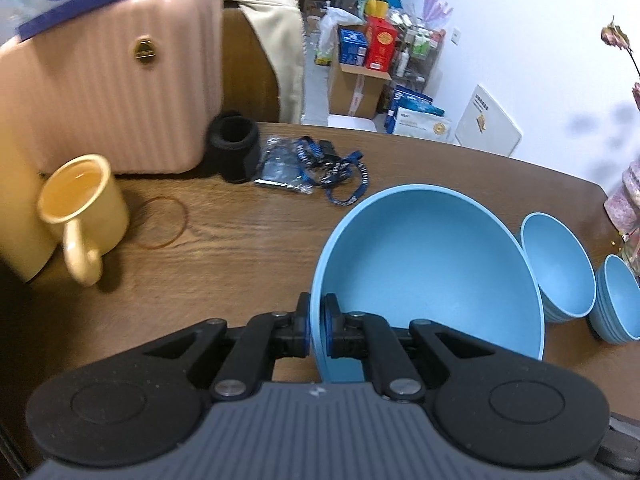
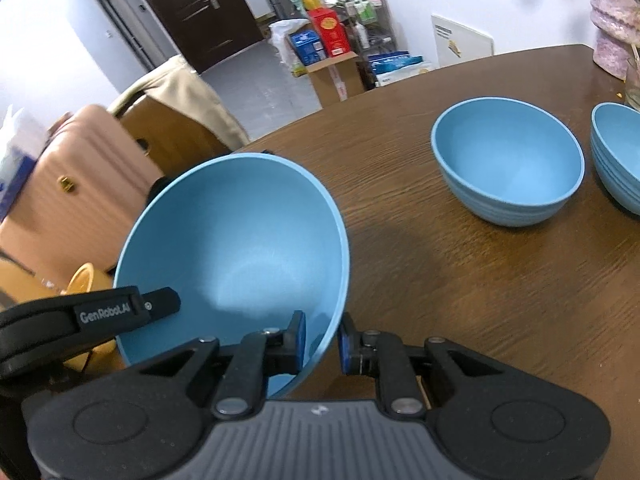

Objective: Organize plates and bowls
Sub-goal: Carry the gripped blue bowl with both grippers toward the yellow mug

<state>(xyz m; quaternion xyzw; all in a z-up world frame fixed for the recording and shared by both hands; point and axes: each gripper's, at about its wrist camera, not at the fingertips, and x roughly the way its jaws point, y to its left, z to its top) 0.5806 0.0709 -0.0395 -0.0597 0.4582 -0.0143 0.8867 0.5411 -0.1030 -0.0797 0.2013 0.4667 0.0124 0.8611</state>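
A large blue bowl point(image 1: 432, 264) point(image 2: 240, 240) hangs tilted above the wooden table point(image 1: 240, 260) point(image 2: 460, 288), held from both sides. My left gripper point(image 1: 317, 328) is shut on its left rim, one pad inside and one outside. My right gripper point(image 2: 322, 342) is shut on the opposite rim in the same way. One finger of the left gripper point(image 2: 128, 308) shows at the bowl's far side in the right wrist view. A medium blue bowl point(image 1: 560, 268) point(image 2: 508, 164) stands on the table to the right. Beside it is a stack of small blue bowls point(image 1: 618, 304) point(image 2: 618, 152).
A yellow mug point(image 1: 80, 208), a rubber band point(image 1: 164, 222), a black cylinder point(image 1: 236, 148) and a blue lanyard point(image 1: 332, 168) lie at the table's left and back. A pink suitcase point(image 1: 112, 92) stands behind them. A pink wrapped vase point(image 2: 612, 28) sits at the far right.
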